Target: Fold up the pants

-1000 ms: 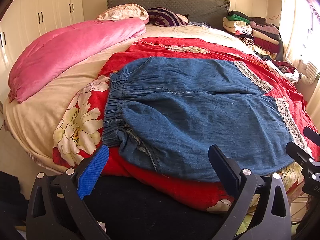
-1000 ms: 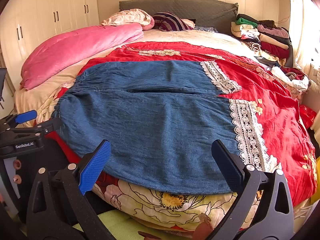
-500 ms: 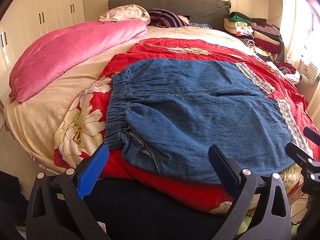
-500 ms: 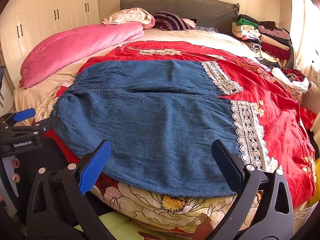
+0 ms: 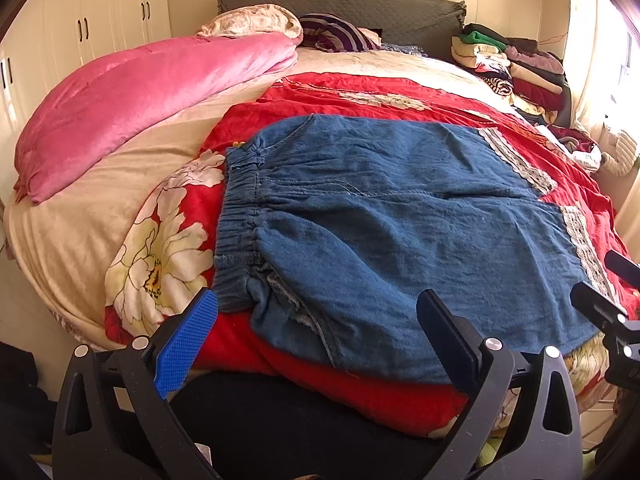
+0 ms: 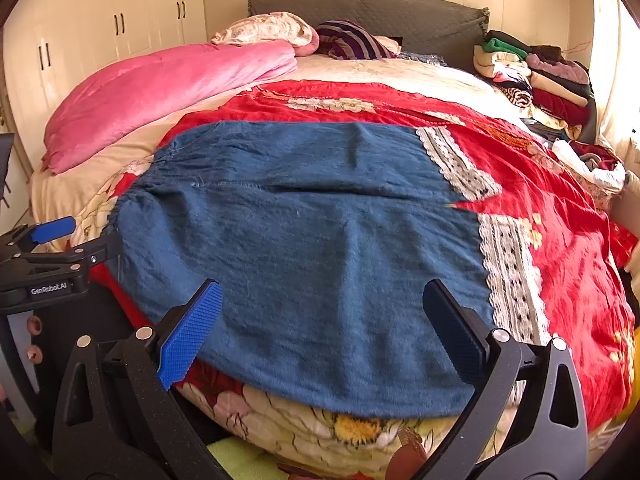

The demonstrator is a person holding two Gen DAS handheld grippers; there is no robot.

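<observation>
Pants (image 5: 400, 232) lie flat on the red blanket (image 5: 248, 344), unchanged. Left gripper (image 5: 316, 336) and right gripper (image 6: 322, 326) have advanced slightly; both jaws wide, empty.

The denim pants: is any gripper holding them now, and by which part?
Nothing is held. The left gripper and right gripper are both open, short of the denim pants.

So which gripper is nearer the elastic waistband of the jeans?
Left. The left gripper hangs open just short of the waistband; the right gripper is open near the lace hem.
</observation>
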